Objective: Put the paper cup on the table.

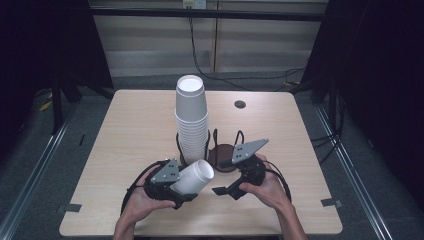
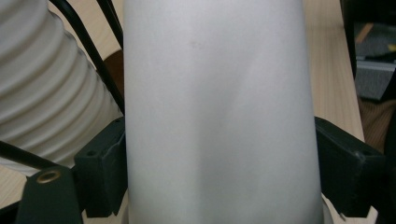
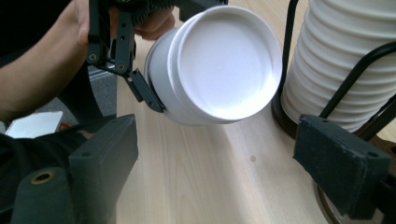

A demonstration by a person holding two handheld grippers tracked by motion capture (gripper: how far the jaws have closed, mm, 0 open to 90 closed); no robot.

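High view: the table (image 1: 125,150) carries one wire holder (image 1: 216,142) with two bays. The left bay holds one stack of white cups (image 1: 191,117), upside down; the ridged rims can't be counted exactly. The right bay shows its dark round base. No brand, label or writing can be read on any cup or on the holder.

The left gripper (image 1: 176,192) clamps one single white cup (image 1: 194,177) across its wall. The cup lies tilted, its closed base pointing up and right, above the table just in front of the holder. In the left gripper view both black jaws press against the cup's (image 2: 219,121) sides.

The right gripper (image 1: 225,187) stands just right of the cup, jaws spread apart and holding nothing. In the right gripper view the cup's (image 3: 224,60) base faces the camera between the open jaws, beside the stack (image 3: 345,60).
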